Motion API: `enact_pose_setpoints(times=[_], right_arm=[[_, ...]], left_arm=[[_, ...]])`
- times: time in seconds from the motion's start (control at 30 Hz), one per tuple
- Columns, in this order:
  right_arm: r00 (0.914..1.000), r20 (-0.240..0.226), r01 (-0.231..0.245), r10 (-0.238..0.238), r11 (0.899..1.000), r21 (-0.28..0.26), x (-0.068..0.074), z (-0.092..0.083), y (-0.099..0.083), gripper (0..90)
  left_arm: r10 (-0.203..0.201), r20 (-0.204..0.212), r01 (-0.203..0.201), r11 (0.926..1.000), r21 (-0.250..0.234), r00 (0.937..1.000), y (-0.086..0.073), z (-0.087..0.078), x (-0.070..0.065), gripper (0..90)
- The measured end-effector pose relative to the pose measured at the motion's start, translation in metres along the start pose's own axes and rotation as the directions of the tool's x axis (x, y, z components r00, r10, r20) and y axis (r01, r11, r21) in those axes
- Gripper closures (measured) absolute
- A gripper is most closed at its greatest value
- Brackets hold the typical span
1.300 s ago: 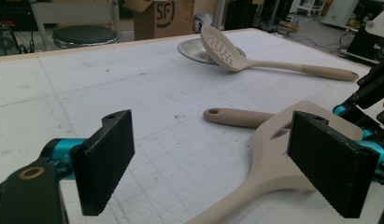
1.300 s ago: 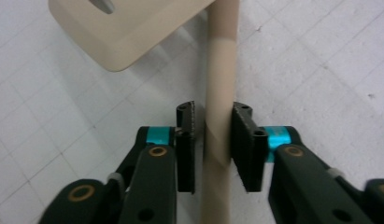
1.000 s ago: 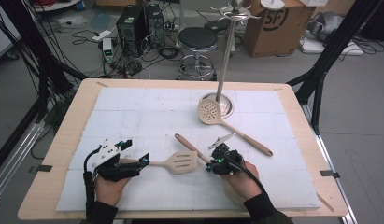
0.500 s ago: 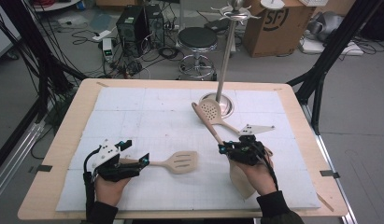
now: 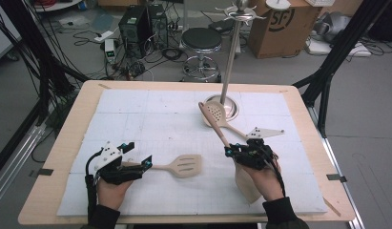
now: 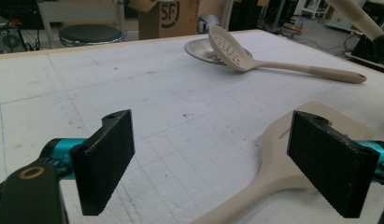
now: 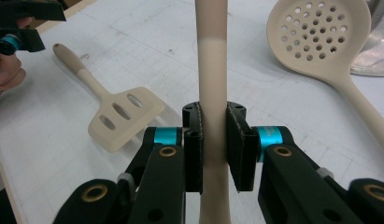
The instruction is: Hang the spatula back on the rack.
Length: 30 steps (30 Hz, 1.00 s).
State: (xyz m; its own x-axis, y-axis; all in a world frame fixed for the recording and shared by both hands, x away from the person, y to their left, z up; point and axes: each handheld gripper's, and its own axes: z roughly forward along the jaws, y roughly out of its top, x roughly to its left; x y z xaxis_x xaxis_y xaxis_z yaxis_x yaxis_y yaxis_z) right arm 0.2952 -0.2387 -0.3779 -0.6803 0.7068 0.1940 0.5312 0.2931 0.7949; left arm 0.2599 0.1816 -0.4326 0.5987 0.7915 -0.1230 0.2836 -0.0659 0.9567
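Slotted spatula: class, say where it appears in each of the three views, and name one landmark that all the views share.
High view: the slotted spatula lies low and centre on the white mat.
Left gripper view: the slotted spatula runs in from the bottom edge at lower right.
Right gripper view: the slotted spatula is left of centre, handle pointing up-left.
Shared landmark: the perforated spoon, its bowl by the metal stand base.
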Motion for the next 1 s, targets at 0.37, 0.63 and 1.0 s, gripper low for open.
enact_pose_setpoints(times=[0.37, 0.63, 1.0], right_arm=[[0.9994, -0.005, -0.036, 0.036, 0.999, -0.036, 0.0, -0.006, 0.005, 78.8], [0.9959, 0.002, -0.089, 0.091, 0.981, -0.17, -0.011, -0.016, 0.011, 78.8], [0.9963, 0.017, -0.075, 0.085, 0.945, -0.317, -0.024, -0.03, 0.031, 78.8]], left_arm=[[0.004, 0.006, -0.004, 1.0, -0.004, 1.0, 0.001, 0.002, -0.003, 15.6], [0.016, 0.024, -0.015, 0.9999, -0.003, 0.9996, -0.001, 0.0, -0.003, 15.6], [0.0, 0.006, 0.0, 0.9998, -0.018, 1.0, -0.001, -0.008, 0.001, 15.6]])
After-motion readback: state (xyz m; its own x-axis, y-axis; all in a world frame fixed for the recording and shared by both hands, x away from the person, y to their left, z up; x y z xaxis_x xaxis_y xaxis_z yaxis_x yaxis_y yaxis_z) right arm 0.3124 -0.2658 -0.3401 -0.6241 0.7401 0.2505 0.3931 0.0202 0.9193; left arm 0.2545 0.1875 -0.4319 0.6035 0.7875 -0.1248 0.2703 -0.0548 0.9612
